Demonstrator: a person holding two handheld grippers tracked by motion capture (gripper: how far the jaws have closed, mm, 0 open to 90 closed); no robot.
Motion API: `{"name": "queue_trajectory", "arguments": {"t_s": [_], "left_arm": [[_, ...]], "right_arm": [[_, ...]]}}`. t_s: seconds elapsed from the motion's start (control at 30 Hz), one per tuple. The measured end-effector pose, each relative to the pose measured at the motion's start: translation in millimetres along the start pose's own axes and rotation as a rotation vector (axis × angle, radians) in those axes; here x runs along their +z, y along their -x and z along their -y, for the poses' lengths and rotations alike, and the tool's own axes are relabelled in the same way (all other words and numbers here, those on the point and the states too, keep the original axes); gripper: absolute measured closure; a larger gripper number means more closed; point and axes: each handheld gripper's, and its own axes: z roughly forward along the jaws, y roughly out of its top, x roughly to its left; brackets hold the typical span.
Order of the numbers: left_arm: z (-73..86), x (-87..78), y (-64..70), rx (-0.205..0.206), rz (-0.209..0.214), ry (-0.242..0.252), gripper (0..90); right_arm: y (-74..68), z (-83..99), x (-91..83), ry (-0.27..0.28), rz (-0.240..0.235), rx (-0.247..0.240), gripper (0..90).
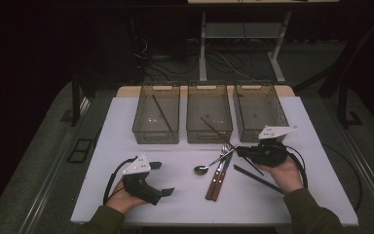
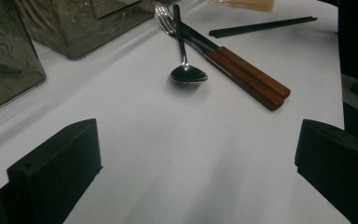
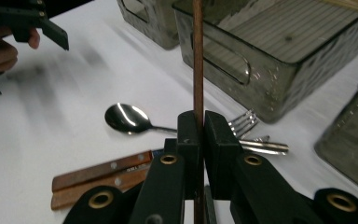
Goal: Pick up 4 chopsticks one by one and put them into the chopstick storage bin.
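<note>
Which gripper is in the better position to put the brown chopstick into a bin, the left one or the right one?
The right. The right gripper is already shut on the brown chopstick, close to the middle bin. The left gripper is open, holds nothing and sits nearer the table's front edge.

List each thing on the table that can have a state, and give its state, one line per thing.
Left hand-held gripper: open, holding nothing.
Right hand-held gripper: shut on brown chopstick.
Left bin: holds one chopstick.
Right bin: looks empty.
Spoon: lying on table.
Black chopstick: lying on table.
</note>
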Motion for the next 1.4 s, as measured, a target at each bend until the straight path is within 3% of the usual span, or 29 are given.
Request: {"name": "queue_trajectory", "arguments": {"t_s": [0.3,0.9,1.4], "left_arm": [[0.2,0.2,-0.6,0.000,0.002,-0.001,0.0],[0.2,0.1,-0.2,-0.008,0.004,-0.004,0.0],[0.1,0.9,0.2,-0.011,0.009,-0.004,0.0]], "right_arm": [[-5.9,-14.7,17.6,0.014,-0.002,-0.002,84.9],[-19.4,-59.4,64.6,0.050,0.048,0.031,84.8],[-20.0,-96.5,94.8,0.075,0.059,0.059,84.9]]}}
